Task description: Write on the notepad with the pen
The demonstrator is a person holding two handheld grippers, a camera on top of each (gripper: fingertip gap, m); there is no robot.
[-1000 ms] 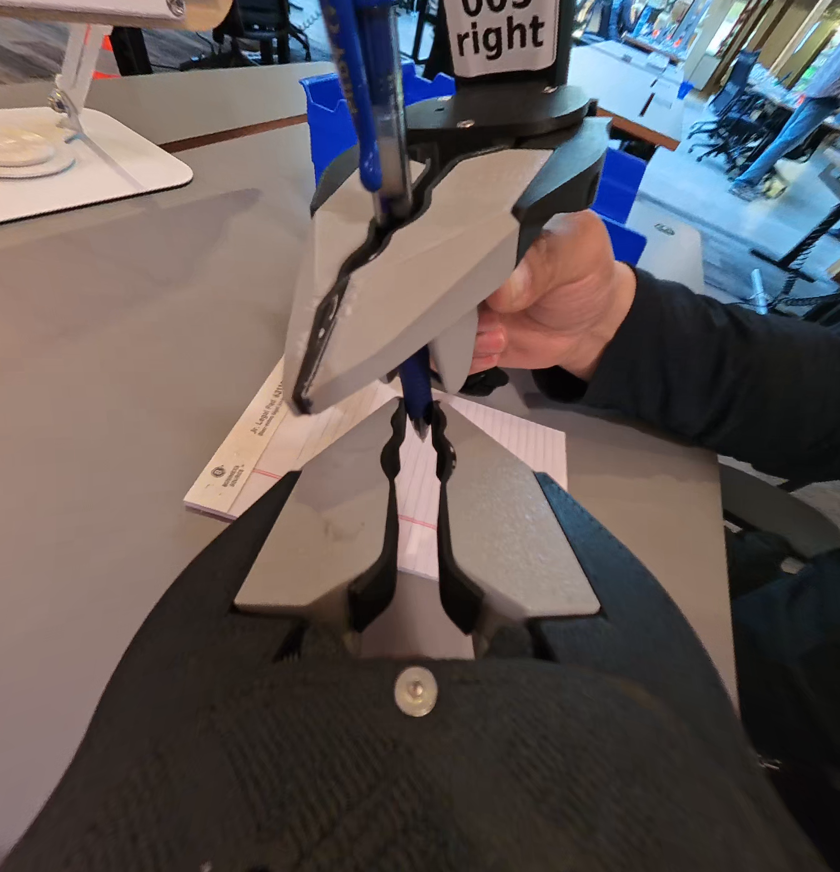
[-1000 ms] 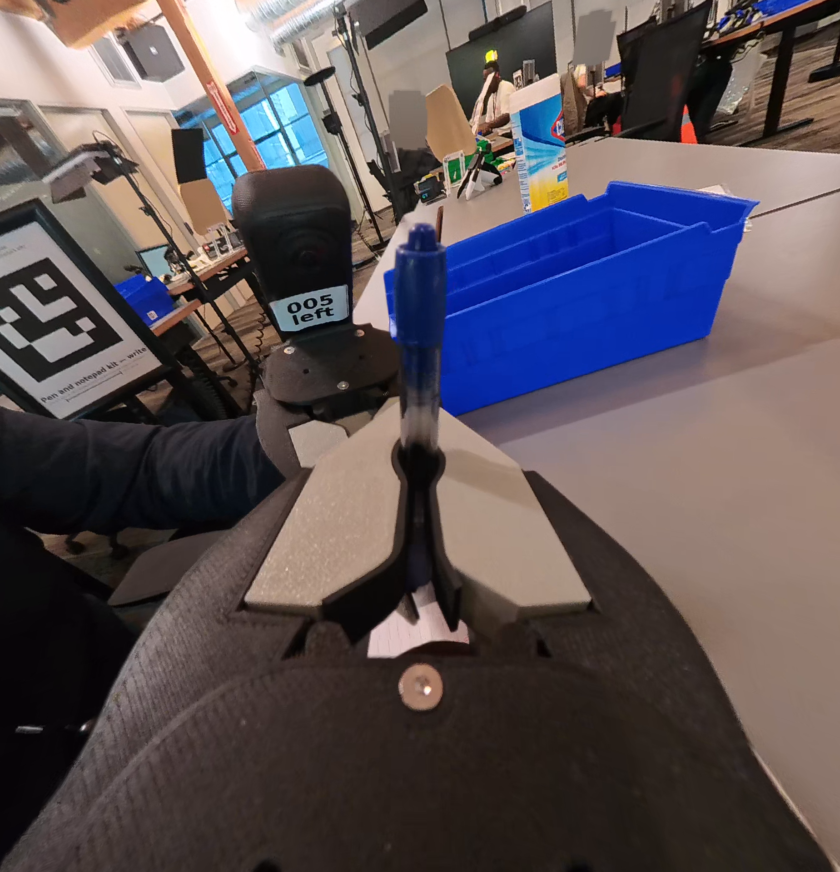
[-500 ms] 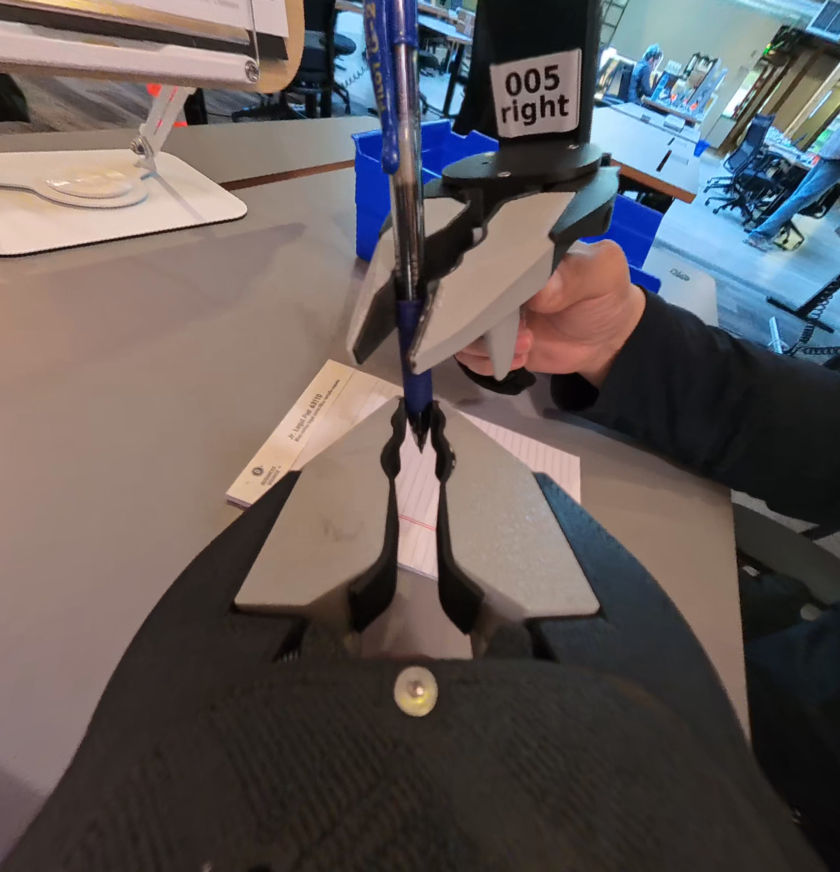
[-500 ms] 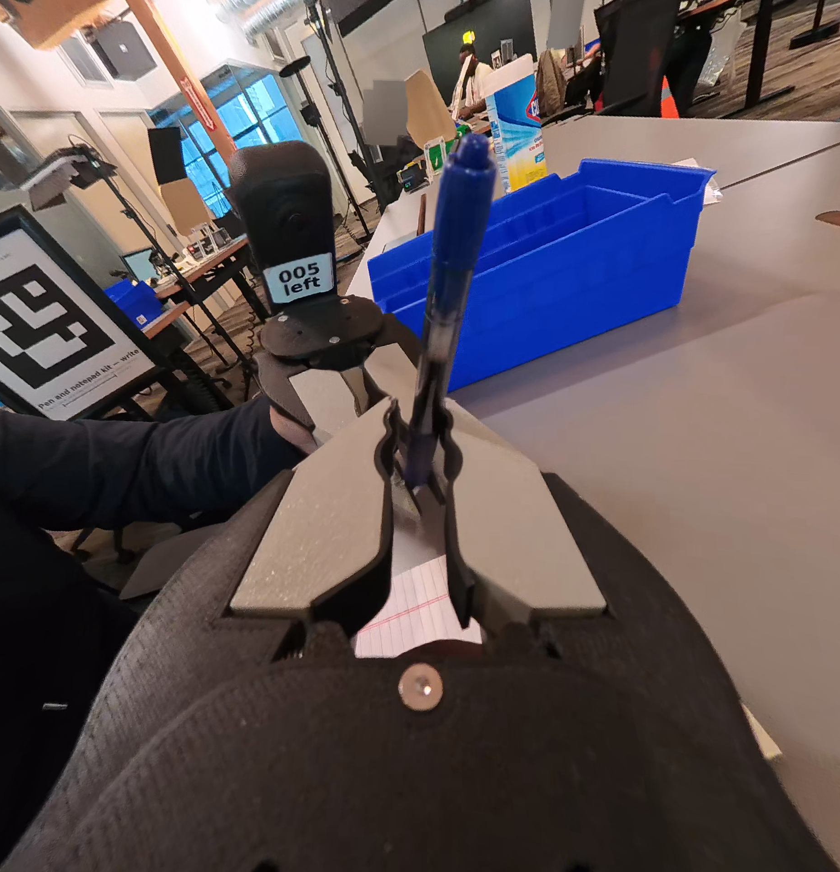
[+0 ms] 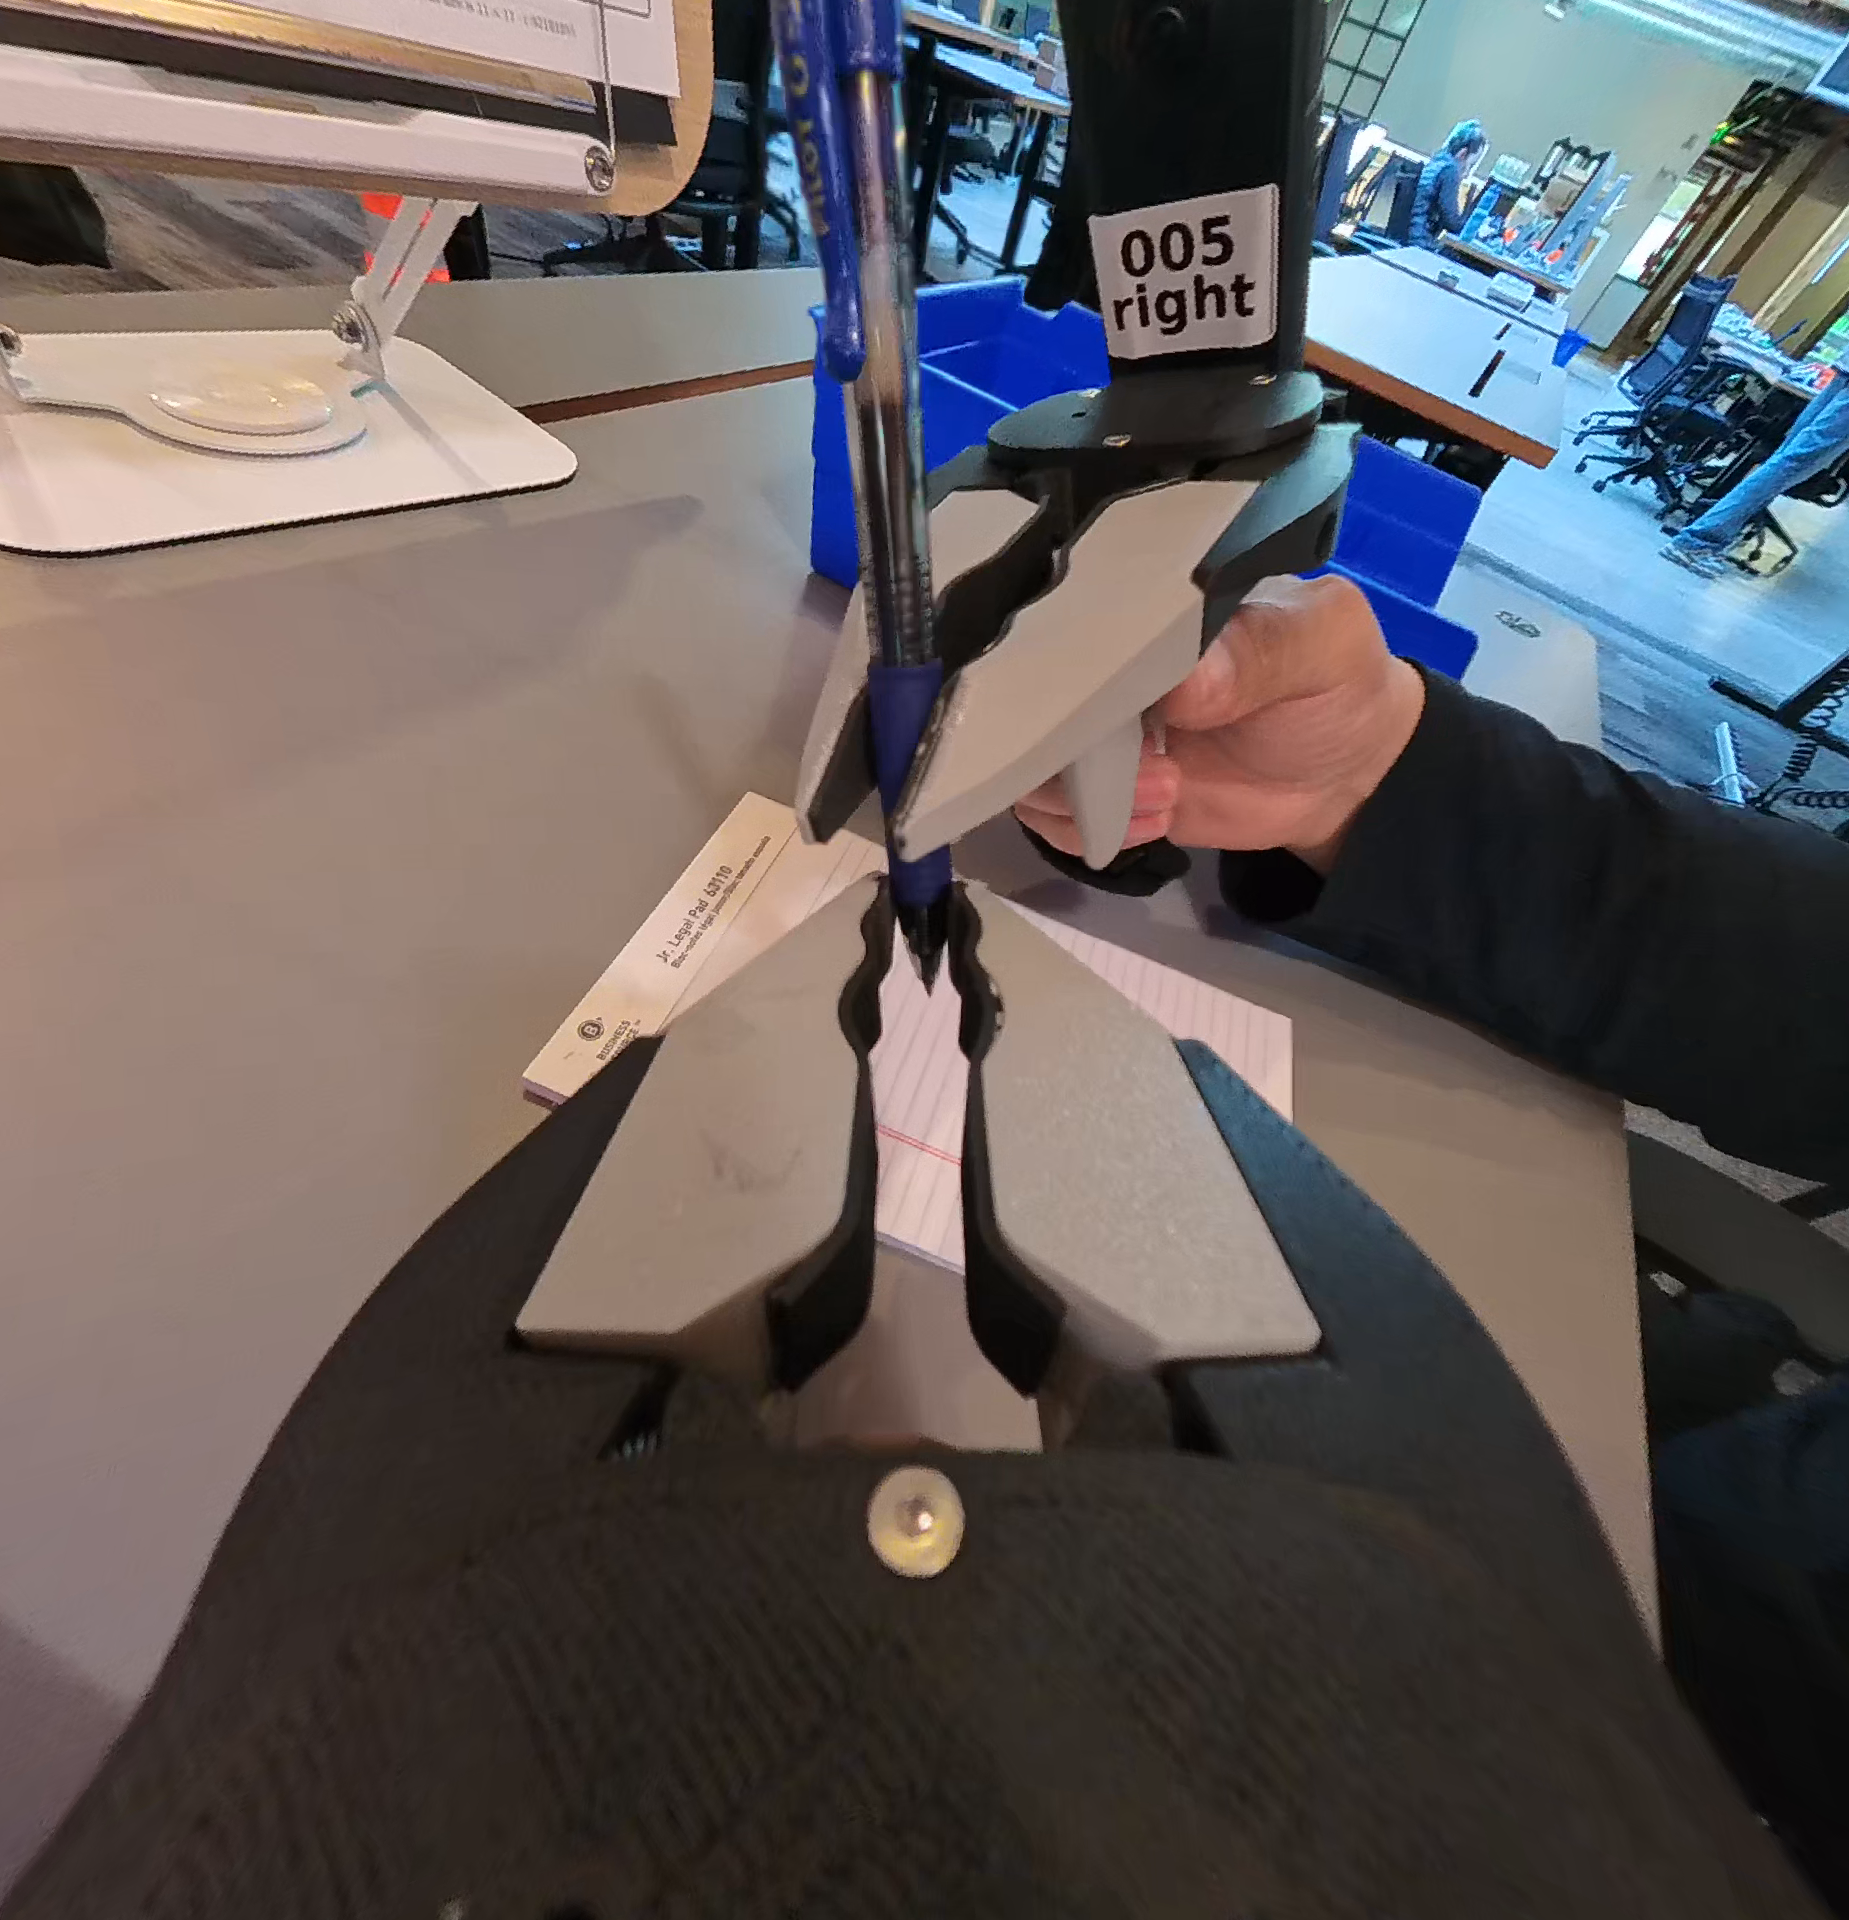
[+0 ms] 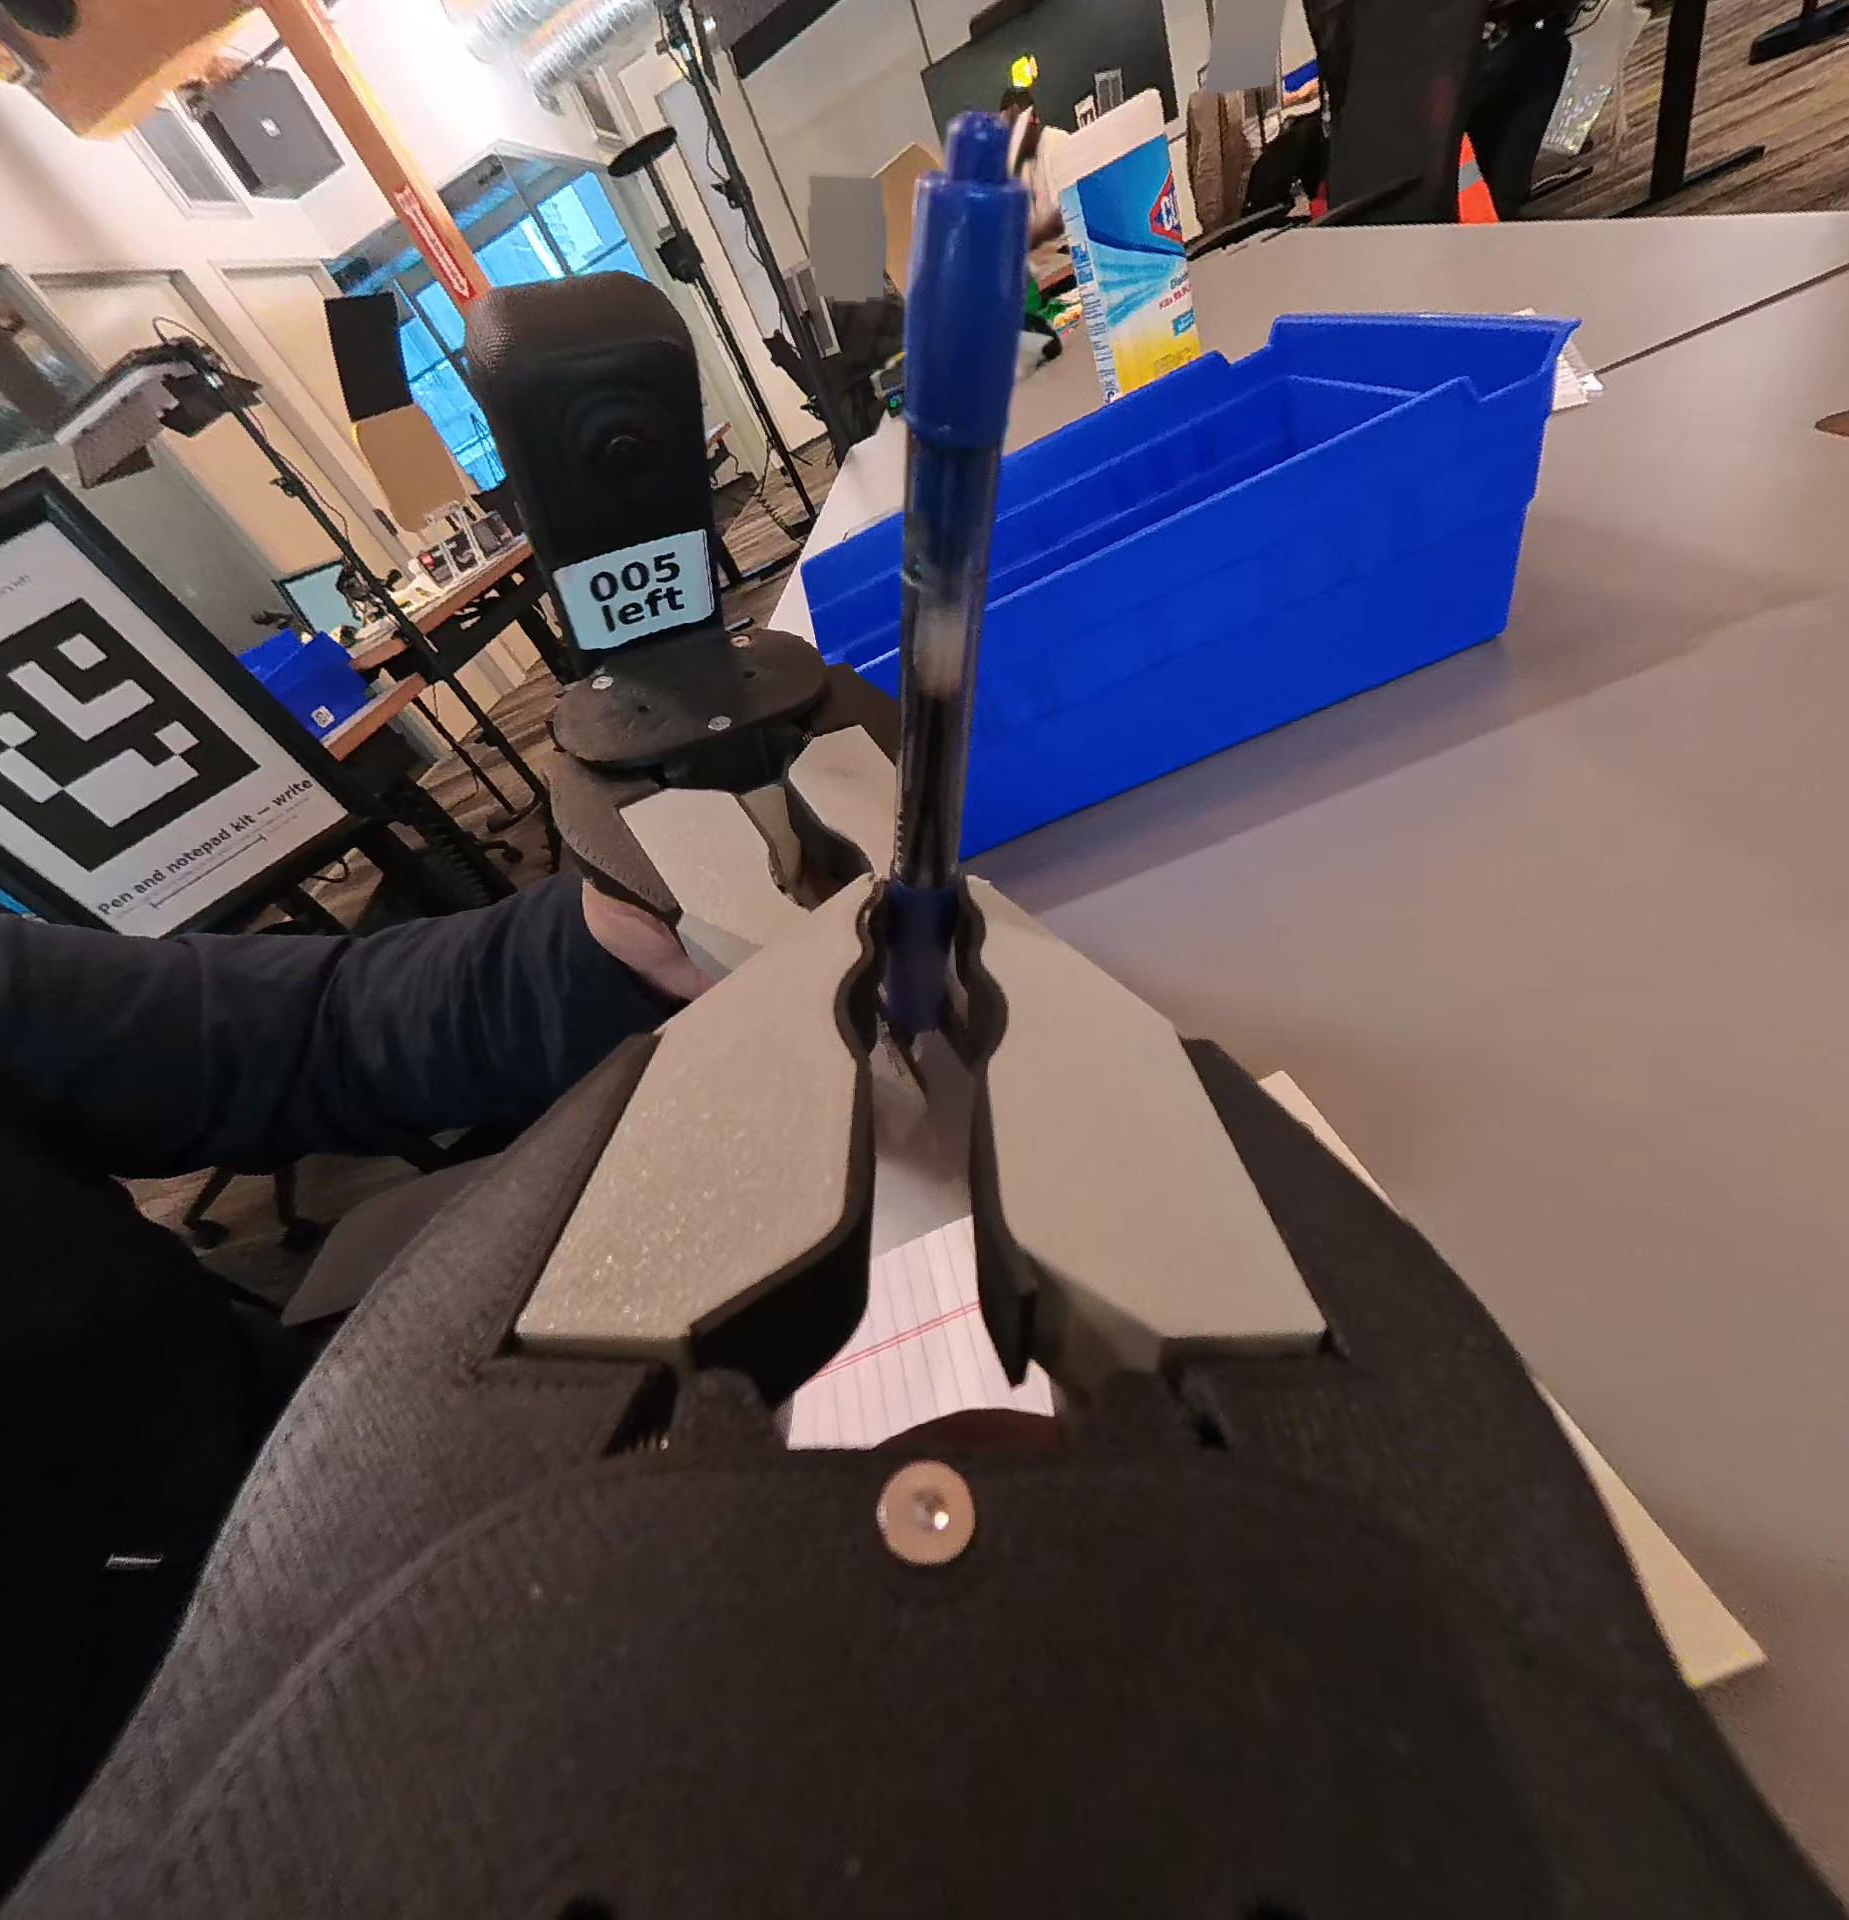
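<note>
A blue pen [image 5: 878, 436] stands nearly upright over a white lined notepad [image 5: 1159, 997] on the grey table. My right gripper [image 5: 889, 821] is shut on the pen's blue grip section, as the right wrist view [image 6: 920, 935] also shows. My left gripper [image 5: 922, 904] has its fingertips closed around the pen's point, just above the paper. In the right wrist view the left gripper [image 6: 769, 842] sits behind the pen [image 6: 951, 499], and the notepad [image 6: 915, 1340] shows through the gap between my fingers.
A blue plastic bin [image 6: 1211, 582] stands on the table beyond the pen. A white stand [image 5: 276, 436] holding a board is at the far left. A wipes canister [image 6: 1128, 239] is behind the bin. A person's hand [image 5: 1284, 727] holds the right gripper. Left and right tips are no more than a few centimetres apart.
The right gripper has drawn back from the left camera and turned more upright. Its jaws stood wider half a second ago and now hug the blue grip. The pen point stayed between my left fingertips.
</note>
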